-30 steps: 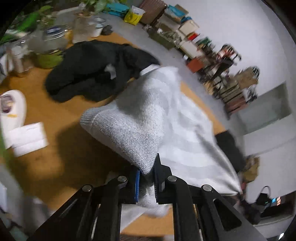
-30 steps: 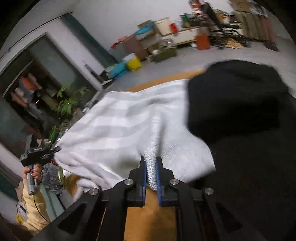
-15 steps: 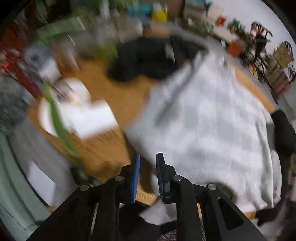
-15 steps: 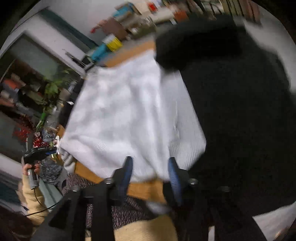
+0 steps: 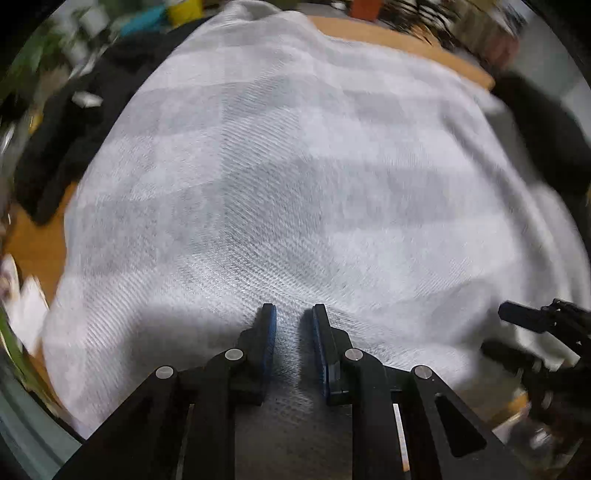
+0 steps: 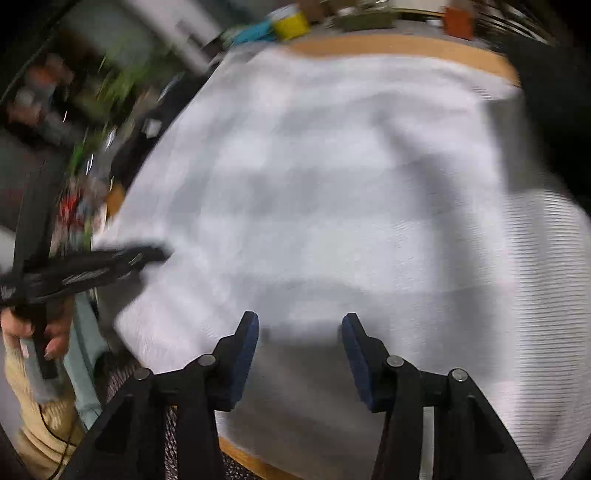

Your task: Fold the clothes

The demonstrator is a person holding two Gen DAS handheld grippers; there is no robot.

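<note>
Wooden table (image 5: pixel 402 38) showing along far edge. Yellow container (image 6: pixel 290 24) and orange box (image 6: pixel 457 22) sitting on floor beyond. Green plants (image 6: pixel 110 79) blurring at left. White papers (image 5: pixel 31 314) lying at table's left edge.

Sweater (image 5: pixel 295 177) spread on table (image 5: pixel 399 37); dark garment (image 5: pixel 74 122) left.

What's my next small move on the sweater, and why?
Probably lower the left gripper and right gripper and pinch the near edge of the sweater. It lies spread flat across the table; both grippers hang over it with nothing pinched, the right's jaws closing slightly.
</note>
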